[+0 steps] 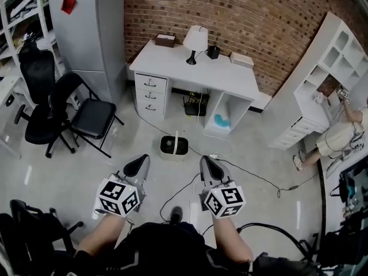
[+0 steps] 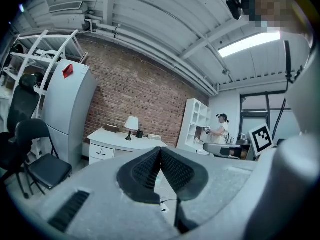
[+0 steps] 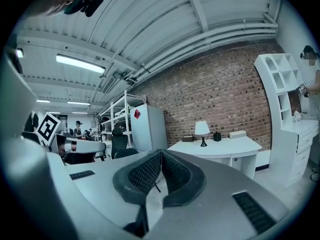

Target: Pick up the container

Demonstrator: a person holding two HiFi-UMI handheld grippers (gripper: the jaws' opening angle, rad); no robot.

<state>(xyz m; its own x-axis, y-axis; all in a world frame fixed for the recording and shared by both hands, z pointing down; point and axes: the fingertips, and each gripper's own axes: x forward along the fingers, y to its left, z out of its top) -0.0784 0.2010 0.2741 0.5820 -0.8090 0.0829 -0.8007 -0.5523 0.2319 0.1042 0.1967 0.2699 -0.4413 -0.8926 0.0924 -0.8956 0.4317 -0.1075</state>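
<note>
The container (image 1: 173,146) is a small black-and-white bin with a white handle. It stands on the grey floor in front of the desk, ahead of both grippers and between their lines. My left gripper (image 1: 137,167) is held low at the left, its jaws shut with nothing between them. My right gripper (image 1: 208,167) is level with it on the right, also shut and empty. In the left gripper view the left gripper (image 2: 160,154) shows its pads meeting at the tip. The right gripper (image 3: 161,156) looks the same in its own view. Neither gripper view shows the container.
A white desk (image 1: 230,79) with drawers, a lamp (image 1: 195,40) and boxes stands against the brick wall. A grey cabinet (image 1: 92,27) and black chairs (image 1: 86,117) are at the left. A white shelf unit (image 1: 322,91) and a person (image 1: 339,137) are at the right. Cables (image 1: 253,177) cross the floor.
</note>
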